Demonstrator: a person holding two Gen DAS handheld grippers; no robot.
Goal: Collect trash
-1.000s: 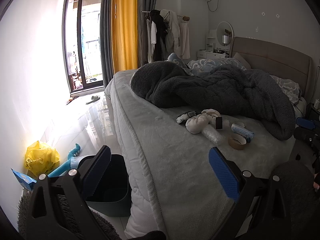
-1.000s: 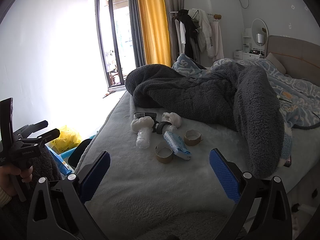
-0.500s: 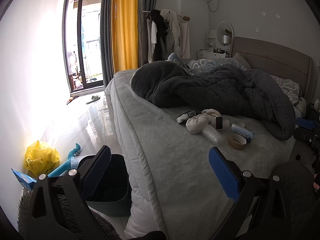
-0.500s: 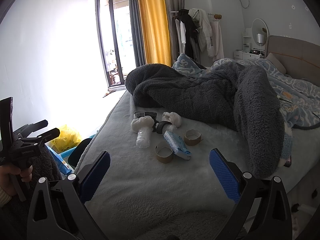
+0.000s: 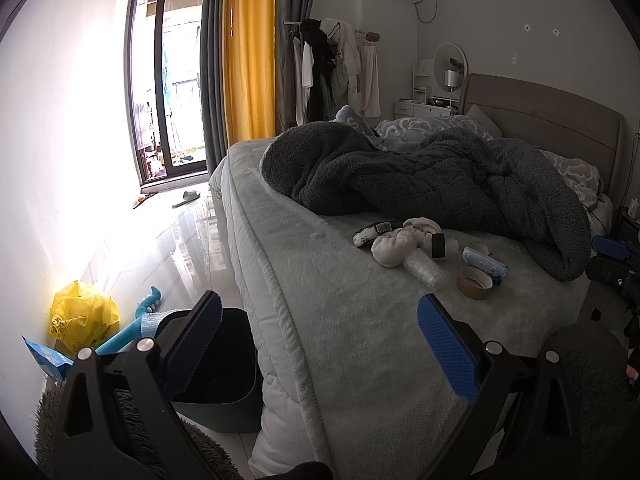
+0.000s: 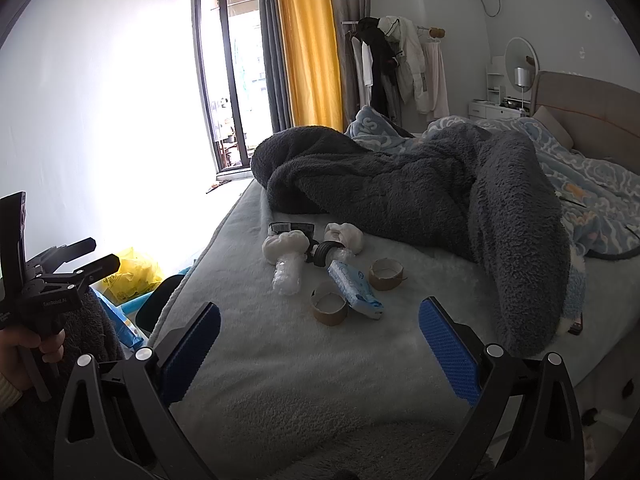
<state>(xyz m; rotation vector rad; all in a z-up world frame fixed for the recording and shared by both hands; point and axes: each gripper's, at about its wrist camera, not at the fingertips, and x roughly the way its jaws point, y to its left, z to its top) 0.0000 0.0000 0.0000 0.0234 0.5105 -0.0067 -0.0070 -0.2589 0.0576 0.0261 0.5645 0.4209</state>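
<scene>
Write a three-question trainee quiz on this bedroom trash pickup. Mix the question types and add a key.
1. True or false: the right hand-held gripper is shut on a tape roll core.
2. Multiple choice: the dark bin stands A) on the bed, B) on the floor beside the bed, C) by the wardrobe rail.
3. Fill in: the blue-and-white tissue pack lies between two cardboard ____.

Key
1. False; it is open and holds nothing, as is the left hand-held gripper.
2. B
3. Tape cores: near one, far one.
</scene>
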